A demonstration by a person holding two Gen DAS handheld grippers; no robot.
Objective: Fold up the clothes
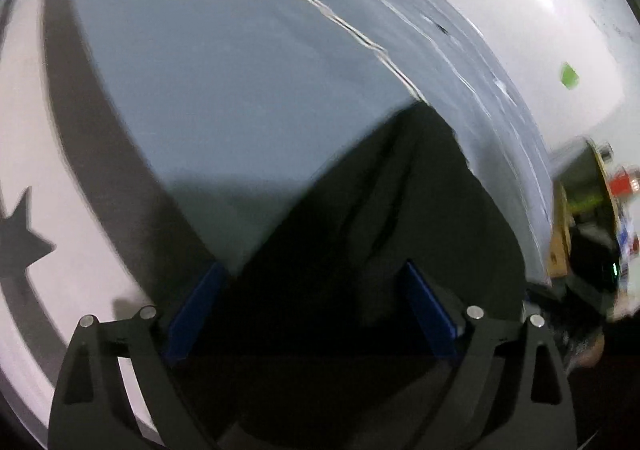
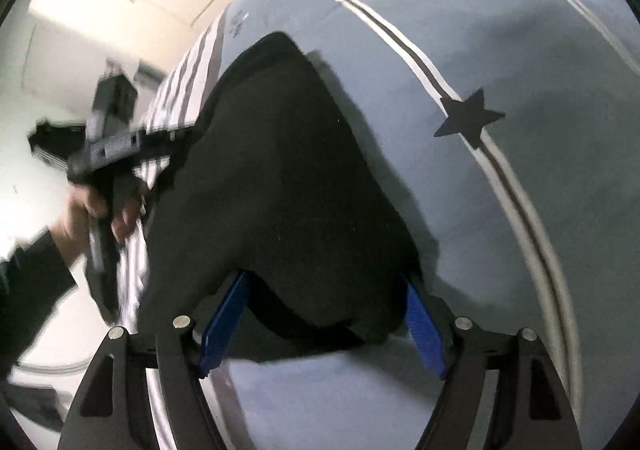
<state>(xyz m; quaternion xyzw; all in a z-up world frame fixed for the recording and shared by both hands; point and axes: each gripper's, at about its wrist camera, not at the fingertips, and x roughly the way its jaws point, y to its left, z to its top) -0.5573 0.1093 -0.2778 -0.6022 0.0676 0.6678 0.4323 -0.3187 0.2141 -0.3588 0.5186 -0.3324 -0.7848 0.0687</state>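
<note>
Dark garment (image 2: 280, 190) lies on a pale blue bed cover (image 2: 520, 30) w/ grey-white stripes and a dark star (image 2: 468, 118) at approx 2 o'clock of the garment in right wrist view. Right tool (image 2: 324, 314): blue pads (image 2: 224, 322) set wide, garment's near edge bunched between them; can't tell if pads touch the cloth. Garment's far corner peaks toward 12 o'clock, its right edge slopes to 4 o'clock, open cover beyond it out to the stripe. At 9 o'clock, left tool (image 2: 100, 154) in a hand (image 2: 92, 210), blurred, at the garment's left edge over striped cover border. Left wrist view: left tool (image 1: 312, 314) fingers wide apart, dark cloth (image 1: 380, 230) filling the gap betw. them; grip not readable. Broad bare cover from 10 to 1 o'clock; bed edge and floor w/ green marks (image 1: 568, 76) at 2 o'clock.
</note>
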